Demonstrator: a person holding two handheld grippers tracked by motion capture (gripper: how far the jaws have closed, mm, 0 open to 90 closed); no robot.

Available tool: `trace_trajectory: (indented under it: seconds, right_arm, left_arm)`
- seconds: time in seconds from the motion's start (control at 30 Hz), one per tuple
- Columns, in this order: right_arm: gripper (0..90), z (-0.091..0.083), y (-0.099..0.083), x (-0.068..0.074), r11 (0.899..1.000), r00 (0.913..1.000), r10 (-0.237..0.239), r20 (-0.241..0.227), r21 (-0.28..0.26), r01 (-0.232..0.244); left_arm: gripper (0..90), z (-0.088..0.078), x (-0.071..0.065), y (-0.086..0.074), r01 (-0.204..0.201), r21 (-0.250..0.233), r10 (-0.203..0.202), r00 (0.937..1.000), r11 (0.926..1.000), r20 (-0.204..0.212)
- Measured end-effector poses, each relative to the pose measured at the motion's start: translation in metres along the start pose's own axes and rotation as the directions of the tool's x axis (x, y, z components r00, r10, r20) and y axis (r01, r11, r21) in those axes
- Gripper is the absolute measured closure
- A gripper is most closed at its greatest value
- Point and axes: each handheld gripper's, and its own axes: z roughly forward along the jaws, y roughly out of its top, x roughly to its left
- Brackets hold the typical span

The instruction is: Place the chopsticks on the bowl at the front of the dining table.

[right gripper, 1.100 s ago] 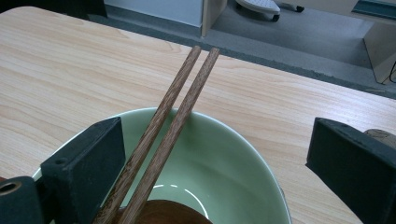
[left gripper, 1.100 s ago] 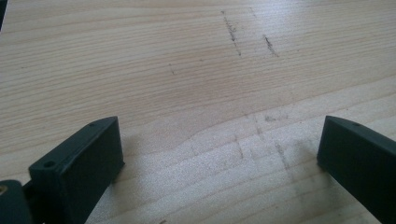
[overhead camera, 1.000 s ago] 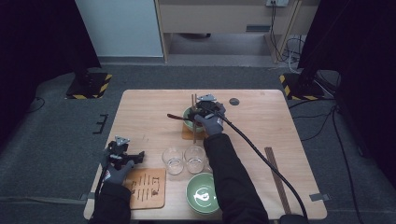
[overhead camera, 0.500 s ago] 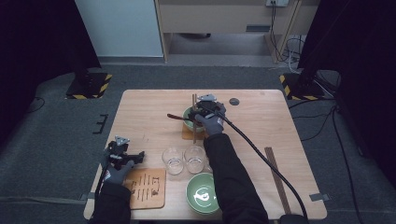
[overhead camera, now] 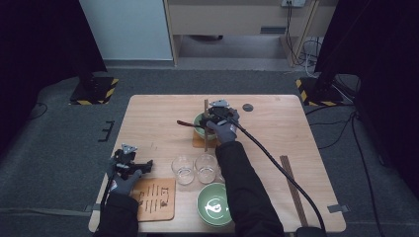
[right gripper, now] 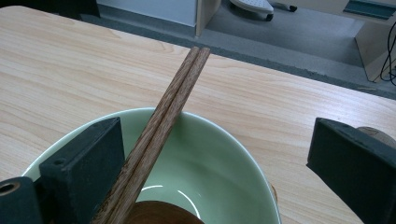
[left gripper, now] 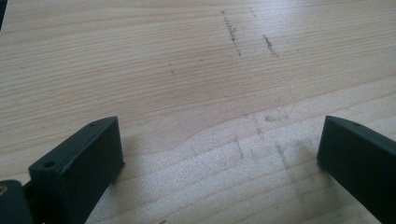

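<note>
A pale green bowl [overhead camera: 199, 126] [right gripper: 219, 158] stands on a brown mat in the far middle of the table. A pair of wooden chopsticks [overhead camera: 206, 129] [right gripper: 173, 105] lies across its rim, pointing away from me. A dark spoon handle [overhead camera: 185, 123] sticks out to the left, and something brown lies in the bowl's bottom [right gripper: 159, 212]. My right gripper [overhead camera: 218, 112] [right gripper: 217, 158] hangs open over the bowl, its left jaw right beside the chopsticks, holding nothing. My left gripper [overhead camera: 133, 162] [left gripper: 219, 154] rests open on bare wood near the table's front left.
Two clear glasses [overhead camera: 183, 168] [overhead camera: 206, 165] stand side by side in the front middle, with a second green bowl [overhead camera: 215, 204] in front of them. A brown printed card [overhead camera: 155, 197] lies front left. A dark strip [overhead camera: 293, 190] lies at the right and a small disc [overhead camera: 247, 107] at the back.
</note>
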Motion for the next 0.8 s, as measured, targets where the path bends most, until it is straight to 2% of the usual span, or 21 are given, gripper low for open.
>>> trace_trajectory:
  seconds: [0.2,0.33,0.53,0.63,0.77,0.8]
  right_arm:
    - [3.9,-0.003,0.002,-0.001,1.000,0.9999,0.003,-0.012,-0.010,-0.003]
    - [3.8,-0.013,0.010,-0.004,0.999,0.9996,0.010,-0.025,-0.038,-0.011]
    - [3.5,-0.038,0.028,-0.011,0.995,0.9990,0.013,-0.042,-0.098,-0.017]
    - [3.2,-0.057,0.039,-0.018,0.991,0.9987,0.011,-0.049,-0.132,-0.018]
    - [3.3,-0.077,0.045,-0.030,0.985,0.9963,0.045,-0.074,-0.163,-0.056]
    - [3.2,-0.082,0.046,-0.033,0.984,0.9967,0.040,-0.070,-0.168,-0.052]
  left_arm:
    - [0.0,0.000,0.000,0.000,0.000,0.000,0.000,1.0000,1.0000,0.000]
    - [0.0,0.000,0.000,0.000,0.000,0.000,0.000,1.0000,1.0000,0.000]
    - [0.0,0.000,0.000,0.000,0.000,0.000,0.000,1.0000,1.0000,0.000]
    - [0.0,0.000,0.000,0.000,0.000,0.000,0.000,1.0000,1.0000,0.000]
    - [0.0,0.000,0.000,0.000,0.000,0.000,0.000,1.0000,1.0000,0.000]
    - [0.0,0.000,0.000,0.000,0.000,0.000,0.000,1.0000,1.0000,0.000]
